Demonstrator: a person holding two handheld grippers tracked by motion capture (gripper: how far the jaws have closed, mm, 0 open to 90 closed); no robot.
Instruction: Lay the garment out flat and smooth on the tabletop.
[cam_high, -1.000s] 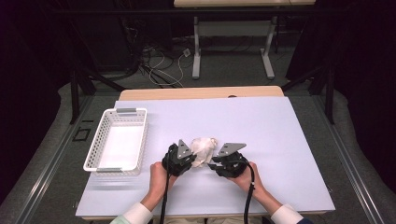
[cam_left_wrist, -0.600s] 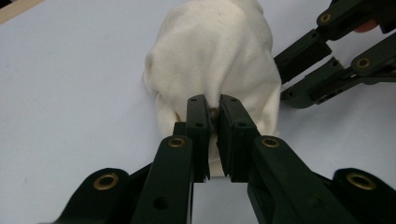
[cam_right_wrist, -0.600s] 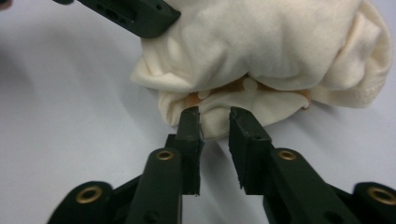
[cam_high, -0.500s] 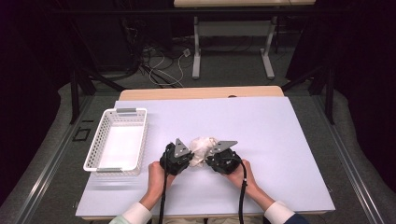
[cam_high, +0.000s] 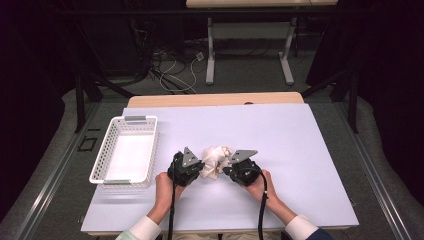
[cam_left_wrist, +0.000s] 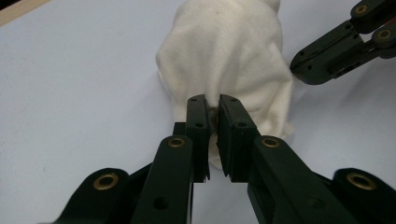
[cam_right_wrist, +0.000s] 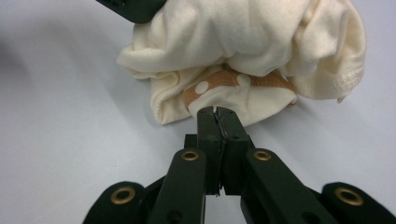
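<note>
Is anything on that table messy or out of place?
Only the crumpled cream cloth with an orange dotted band: it lies bunched in a heap, pinched by the left gripper and right gripper. The white plastic basket sits squarely on the pale table.

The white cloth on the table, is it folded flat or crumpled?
Crumpled. The white cloth sits as a bunched heap with loose folds, pinched between the left gripper and the right gripper.

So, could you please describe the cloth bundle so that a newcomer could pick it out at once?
On the pale table top, to the right of the white basket, a crumpled cream cloth lies between the left gripper and the right gripper. It is the only soft thing there, with a tan, white-dotted band.
</note>
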